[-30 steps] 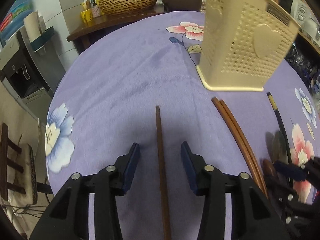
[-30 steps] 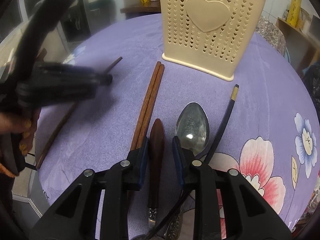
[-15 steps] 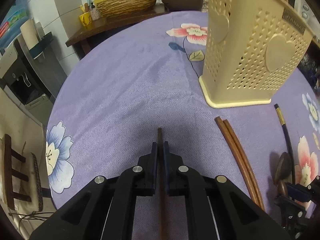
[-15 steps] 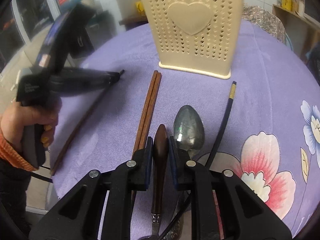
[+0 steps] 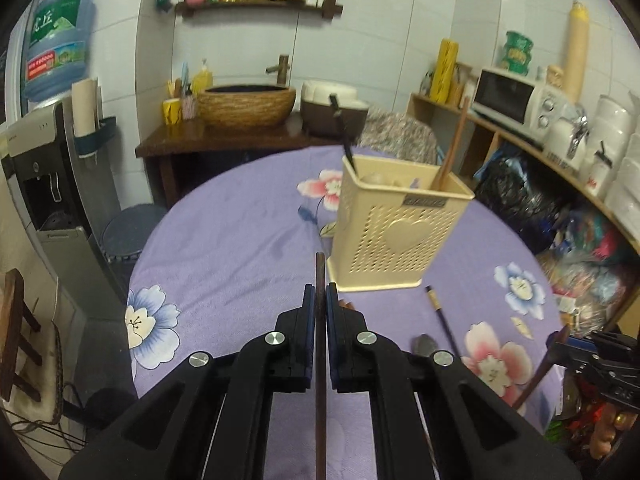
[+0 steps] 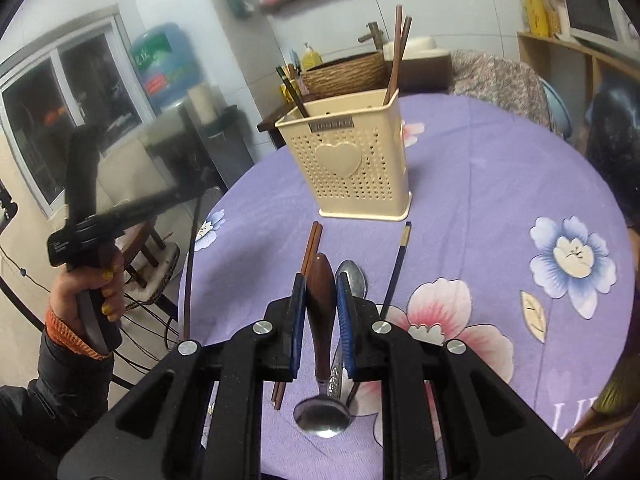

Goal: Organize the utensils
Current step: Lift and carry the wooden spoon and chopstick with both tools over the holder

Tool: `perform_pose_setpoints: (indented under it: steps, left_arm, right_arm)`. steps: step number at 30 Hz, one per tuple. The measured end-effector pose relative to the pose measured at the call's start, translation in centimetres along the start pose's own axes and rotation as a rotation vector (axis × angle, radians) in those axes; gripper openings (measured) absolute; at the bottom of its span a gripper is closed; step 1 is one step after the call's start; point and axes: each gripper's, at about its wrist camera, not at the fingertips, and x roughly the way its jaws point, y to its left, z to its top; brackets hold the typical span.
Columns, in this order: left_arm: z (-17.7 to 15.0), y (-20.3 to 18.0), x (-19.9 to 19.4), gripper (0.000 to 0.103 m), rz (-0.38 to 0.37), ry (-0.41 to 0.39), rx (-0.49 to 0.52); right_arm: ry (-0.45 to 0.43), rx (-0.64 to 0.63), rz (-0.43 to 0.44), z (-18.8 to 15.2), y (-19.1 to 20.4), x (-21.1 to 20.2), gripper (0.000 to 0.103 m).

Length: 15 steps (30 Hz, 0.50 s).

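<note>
Left tool (image 5: 320, 304) clamped on chopstick (image 5: 320, 276): light, stiff, slippery. Right tool (image 6: 321, 296) clamped on wooden-handled spoon (image 6: 321, 320), bowl-heavy; grip handle near bowl.

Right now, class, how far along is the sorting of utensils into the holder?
Done: two brown chopsticks and a black one stand in the cream perforated holder. In hand: the left hand-held gripper clamps a brown chopstick; the right hand-held gripper clamps a wooden-handled spoon. Left on the purple cloth: a brown pair, a metal spoon, a black chopstick.
</note>
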Motion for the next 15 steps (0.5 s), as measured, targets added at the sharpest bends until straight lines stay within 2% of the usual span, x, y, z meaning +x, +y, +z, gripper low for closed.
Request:
perform_pose_setpoints:
  steps: [6,15]
  left_arm:
    - [1.1,-0.1,-1.1,0.007,-0.018,-0.053,0.008]
    - [1.3,0.5,-1.4,0.007,-0.057,-0.064,-0.014]
  right_arm:
    - [-0.008,-0.024,-0.006,0.3,0.1,-0.5,0.016]
    - [-0.012,-0.053,-0.004,0.7,1.2,-0.5,0.016]
